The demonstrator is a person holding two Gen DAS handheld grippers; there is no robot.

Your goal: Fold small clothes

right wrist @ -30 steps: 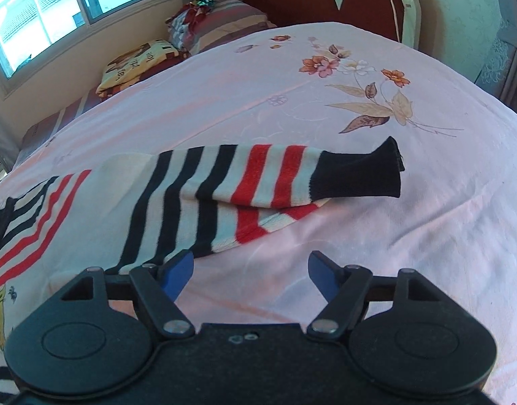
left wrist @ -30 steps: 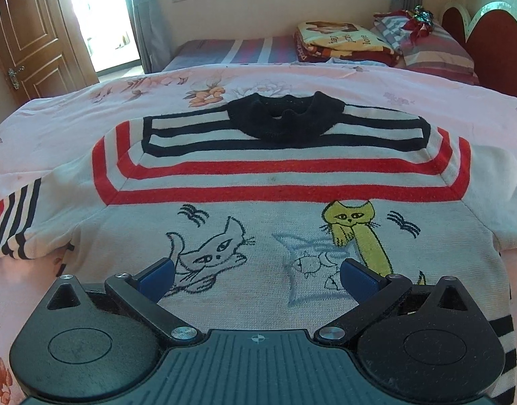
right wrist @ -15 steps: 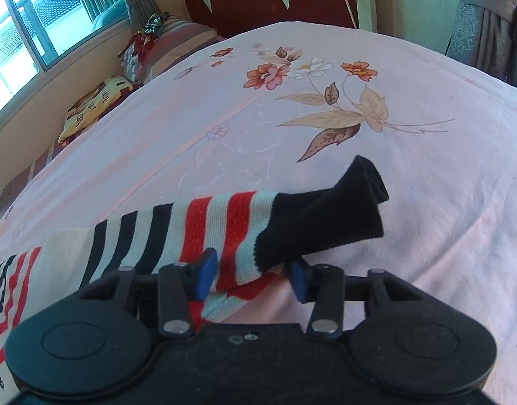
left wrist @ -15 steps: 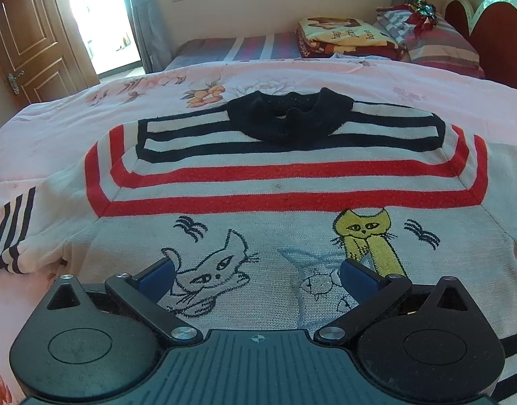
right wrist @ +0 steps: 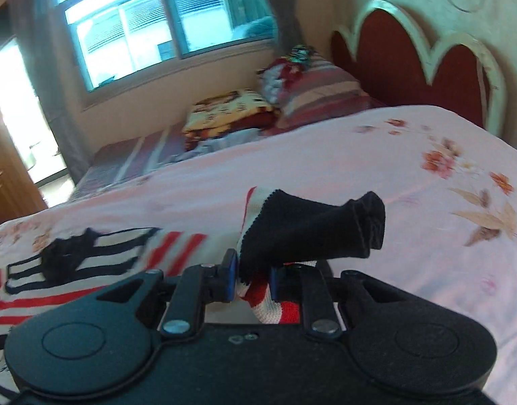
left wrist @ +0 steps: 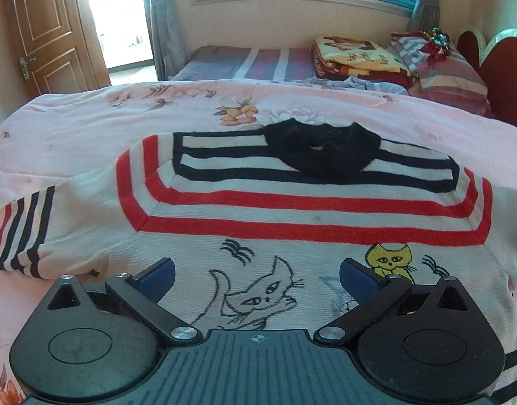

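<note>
So there's one small sweater lying flat, front up, on the pink floral bedspread, black collar at the far end and hem toward the near edge. Loads of bare bedspread on the far side and to the left of it, and in the right wrist view there's a wide open stretch of sheet off to the right up to the red headboard. The sweater's left sleeve runs out to the left edge of the frame, lying flat.

Count-wise: one sweater, two cats on its front (a white outline one and a yellow one), two red stripes and two black ones across the chest, two grippers. Far back there's one folded blanket and a striped pillow.

The left gripper hangs over the lower front of the sweater with its blue pads spread wide, nothing between them. The right gripper is clamped tight on the right sleeve just behind the black cuff, which sticks up off the bed.

Compared to a second ago: the right one was wide open then with the sleeve lying flat on the sheet in front of it, and half a second ago it was just closing in. Now the sleeve's lifted and the view has swung left toward the sweater body. The left view has barely shifted.
</note>
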